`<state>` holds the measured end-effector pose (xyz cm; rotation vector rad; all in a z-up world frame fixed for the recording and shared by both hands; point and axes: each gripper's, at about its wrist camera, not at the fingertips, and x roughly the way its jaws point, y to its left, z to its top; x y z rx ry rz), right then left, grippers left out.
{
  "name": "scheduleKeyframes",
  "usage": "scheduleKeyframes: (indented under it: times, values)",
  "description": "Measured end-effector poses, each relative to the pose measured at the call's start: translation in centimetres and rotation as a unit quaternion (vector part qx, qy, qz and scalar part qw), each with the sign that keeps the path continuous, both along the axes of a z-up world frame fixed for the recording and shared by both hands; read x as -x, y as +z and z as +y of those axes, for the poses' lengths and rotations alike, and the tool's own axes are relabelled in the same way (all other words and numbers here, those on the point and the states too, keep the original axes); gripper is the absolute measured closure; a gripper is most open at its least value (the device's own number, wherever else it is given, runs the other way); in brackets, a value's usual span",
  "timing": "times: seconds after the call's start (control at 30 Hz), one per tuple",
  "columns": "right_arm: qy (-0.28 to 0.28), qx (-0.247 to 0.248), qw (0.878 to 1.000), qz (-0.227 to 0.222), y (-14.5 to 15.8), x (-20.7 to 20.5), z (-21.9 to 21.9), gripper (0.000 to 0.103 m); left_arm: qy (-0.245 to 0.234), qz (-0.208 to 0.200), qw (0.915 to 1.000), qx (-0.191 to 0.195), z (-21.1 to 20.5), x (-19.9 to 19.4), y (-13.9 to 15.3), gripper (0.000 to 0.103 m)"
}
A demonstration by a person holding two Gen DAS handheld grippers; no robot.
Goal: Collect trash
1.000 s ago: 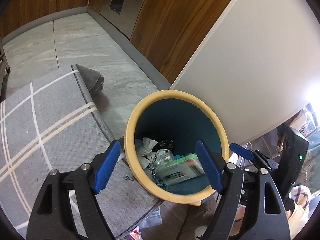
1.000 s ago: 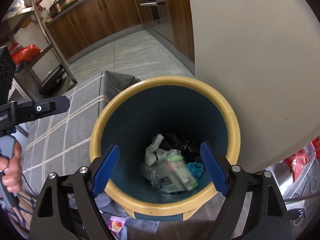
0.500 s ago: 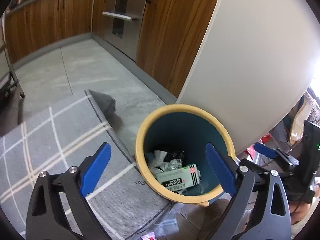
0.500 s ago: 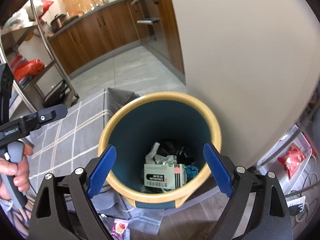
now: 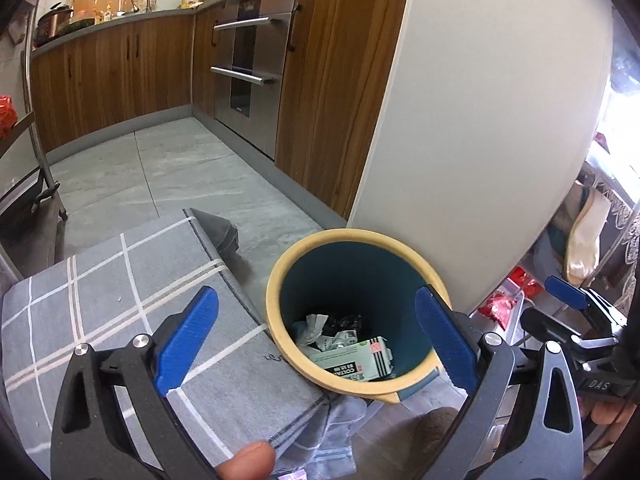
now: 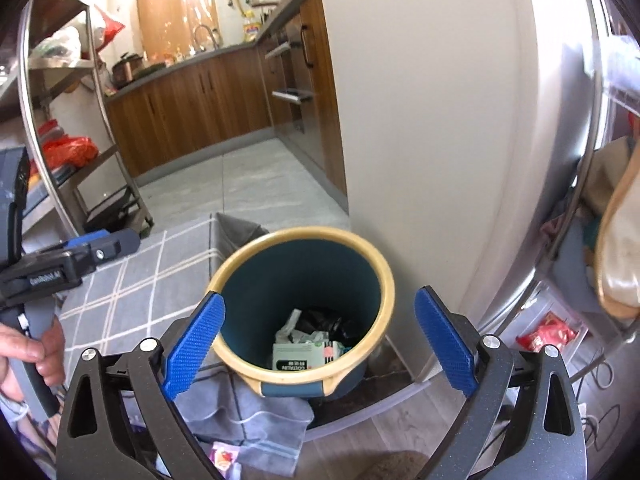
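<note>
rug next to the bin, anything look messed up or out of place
Yes. The grey checked rug has its far corner folded over on the tile floor, and its near edge is bunched up against the base of the yellow-rimmed bin. A small wrapper lies on the floor by that bunched edge.

We're counting 1 bin [image 5: 280, 280], yellow rim, teal inside. In it we're seeing 1 white carton [image 5: 352, 362] w/ black print, approx 2 crumpled paper bits [image 5: 312, 326], 1 dark wrapper clump [image 5: 346, 320]. 1 grey checked rug [image 5: 120, 280] on floor. 2 grippers: left gripper [image 5: 316, 344], right gripper [image 6: 318, 346], each w/ 2 blue pads.
</note>
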<state>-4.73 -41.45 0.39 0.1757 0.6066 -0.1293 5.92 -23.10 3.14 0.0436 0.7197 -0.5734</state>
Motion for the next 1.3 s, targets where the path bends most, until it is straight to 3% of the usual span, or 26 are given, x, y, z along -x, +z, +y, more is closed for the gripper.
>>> scheduleKeyframes:
  times: [0.4,1.3]
  values:
    - [0.004,0.019,0.999,-0.050,1.9,2.6,0.6,0.006,-0.008,-0.032,0.9995,-0.002,0.2,3.8,0.3,0.006]
    - [0.006,0.012,0.999,-0.053,1.9,2.9,1.0,0.006,-0.009,-0.030,0.9995,-0.006,0.2,4.1,0.2,0.006]
